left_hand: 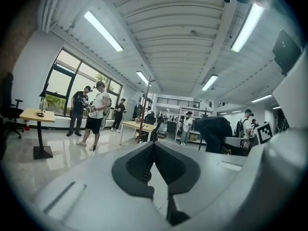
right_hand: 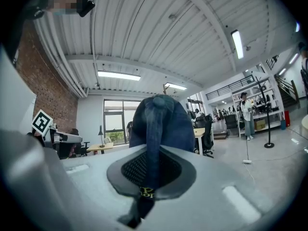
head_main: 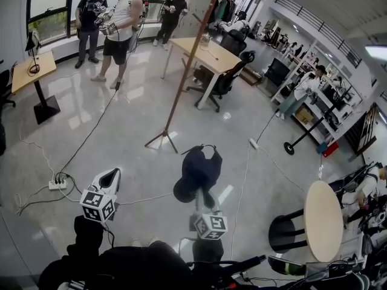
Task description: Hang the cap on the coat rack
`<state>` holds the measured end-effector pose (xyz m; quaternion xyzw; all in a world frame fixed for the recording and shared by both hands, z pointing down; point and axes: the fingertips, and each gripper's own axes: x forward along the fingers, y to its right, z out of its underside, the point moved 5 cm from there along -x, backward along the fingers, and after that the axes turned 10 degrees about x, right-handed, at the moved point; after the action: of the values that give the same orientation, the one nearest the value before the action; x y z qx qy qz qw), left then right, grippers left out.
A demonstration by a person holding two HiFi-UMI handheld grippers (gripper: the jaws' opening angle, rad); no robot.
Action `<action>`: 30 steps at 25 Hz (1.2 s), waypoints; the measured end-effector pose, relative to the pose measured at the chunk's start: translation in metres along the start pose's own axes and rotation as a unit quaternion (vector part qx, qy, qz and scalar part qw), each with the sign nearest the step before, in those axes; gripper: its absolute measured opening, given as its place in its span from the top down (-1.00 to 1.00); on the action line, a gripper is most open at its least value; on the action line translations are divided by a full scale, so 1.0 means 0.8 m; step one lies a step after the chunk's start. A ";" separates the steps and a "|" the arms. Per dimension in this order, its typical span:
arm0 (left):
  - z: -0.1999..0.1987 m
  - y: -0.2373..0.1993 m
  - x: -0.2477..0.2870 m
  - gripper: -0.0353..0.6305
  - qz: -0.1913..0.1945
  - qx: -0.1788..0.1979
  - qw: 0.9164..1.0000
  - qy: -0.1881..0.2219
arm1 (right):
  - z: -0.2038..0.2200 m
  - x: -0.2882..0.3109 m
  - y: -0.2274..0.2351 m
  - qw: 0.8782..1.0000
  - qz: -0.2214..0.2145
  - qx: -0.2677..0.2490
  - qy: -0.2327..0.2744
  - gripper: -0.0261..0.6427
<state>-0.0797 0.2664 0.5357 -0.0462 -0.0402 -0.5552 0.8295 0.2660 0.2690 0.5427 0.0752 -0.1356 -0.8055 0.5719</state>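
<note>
Short of the coat rack at eleven o'clock, the right hand-held gripper is clamping the cap, probably needing height for a peg, while the left hand-held gripper is idling closed, empty.

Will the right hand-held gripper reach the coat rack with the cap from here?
Probably not yet. The coat rack stands well beyond the cap in the right hand-held gripper, with floor between.
</note>
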 end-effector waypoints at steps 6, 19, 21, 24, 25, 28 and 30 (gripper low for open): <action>0.002 -0.016 -0.002 0.89 0.000 0.002 1.000 0.004 | 0.008 0.016 -0.015 1.000 -0.007 -0.003 -0.008 0.89; 0.001 -0.057 0.046 0.89 -0.017 0.000 1.000 -0.002 | 0.002 0.096 -0.012 1.000 -0.025 -0.005 -0.012 0.89; 0.002 -0.062 0.059 0.89 -0.015 0.000 1.000 -0.005 | 0.004 0.111 -0.008 0.999 -0.029 -0.007 -0.013 0.89; -0.002 -0.072 0.084 0.89 -0.014 0.000 1.000 -0.005 | 0.002 0.137 -0.005 0.999 -0.039 -0.015 -0.010 0.89; -0.004 -0.078 0.093 0.89 -0.015 -0.001 1.000 -0.005 | 0.001 0.148 -0.004 0.999 -0.041 -0.015 -0.010 0.89; -0.012 -0.090 0.121 0.89 -0.017 -0.002 1.000 -0.004 | -0.004 0.180 0.004 0.999 -0.043 -0.011 -0.012 0.89; -0.017 -0.095 0.138 0.89 -0.018 -0.001 1.000 -0.005 | -0.007 0.198 0.012 0.999 -0.043 -0.007 -0.013 0.89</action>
<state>-0.1080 0.1345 0.5381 -0.0494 -0.0441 -0.5696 0.8193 0.2231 0.1164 0.5457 0.0661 -0.1336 -0.8313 0.5355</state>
